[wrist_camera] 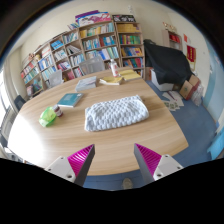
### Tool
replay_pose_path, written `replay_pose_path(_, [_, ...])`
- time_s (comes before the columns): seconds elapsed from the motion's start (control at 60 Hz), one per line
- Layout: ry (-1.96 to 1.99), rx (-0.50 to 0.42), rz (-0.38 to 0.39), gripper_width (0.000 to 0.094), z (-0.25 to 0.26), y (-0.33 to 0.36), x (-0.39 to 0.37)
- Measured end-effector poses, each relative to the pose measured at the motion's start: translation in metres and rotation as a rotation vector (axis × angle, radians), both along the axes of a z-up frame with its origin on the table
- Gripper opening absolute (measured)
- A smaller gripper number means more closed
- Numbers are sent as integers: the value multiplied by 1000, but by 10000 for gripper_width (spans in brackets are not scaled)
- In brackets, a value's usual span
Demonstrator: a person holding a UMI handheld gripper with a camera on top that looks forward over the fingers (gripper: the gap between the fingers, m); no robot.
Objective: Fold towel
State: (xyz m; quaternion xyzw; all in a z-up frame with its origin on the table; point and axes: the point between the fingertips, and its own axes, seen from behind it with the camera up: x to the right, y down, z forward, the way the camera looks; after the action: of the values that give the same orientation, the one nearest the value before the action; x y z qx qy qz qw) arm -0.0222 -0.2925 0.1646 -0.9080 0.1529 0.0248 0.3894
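A white towel with a small dotted pattern (116, 112) lies bunched in a rough rectangle on the round wooden table (100, 145), beyond my fingers and a little right of the table's middle. My gripper (113, 162) is open and empty, held above the table's near edge. Its two fingers with magenta pads (78, 160) stand wide apart with only tabletop and floor between them. The towel is well ahead of the fingertips and nothing touches it.
A green object (48, 117) and a blue book (70, 100) lie on the table's left part. Papers (128, 76) lie at its far side. Bookshelves (80, 50) line the back wall. A dark chair (165, 62) stands at the right. Blue floor (200, 125) surrounds the table.
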Motion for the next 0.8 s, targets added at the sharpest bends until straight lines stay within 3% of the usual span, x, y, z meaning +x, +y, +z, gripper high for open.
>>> replay_pose_path(0.333, [17,8,325,829,-43,197,-58])
replay_pose_path(0.467, [24,-14,378,829,-67,249,-93])
replay_pose_path(0.617, [-88,-51,332,798,-111,291,-91])
replay_pose_path(0.683, [-107,-94,329,731,-131,294,-93])
replay_pose_path(0.75, [-136,-145,338,581,-154,294,-94])
replay_pose_path(0.783, [-188,-167,328,432,-164,293,-85])
replay_pose_path(0.8, [-218,-181,318,307,-169,292,-79])
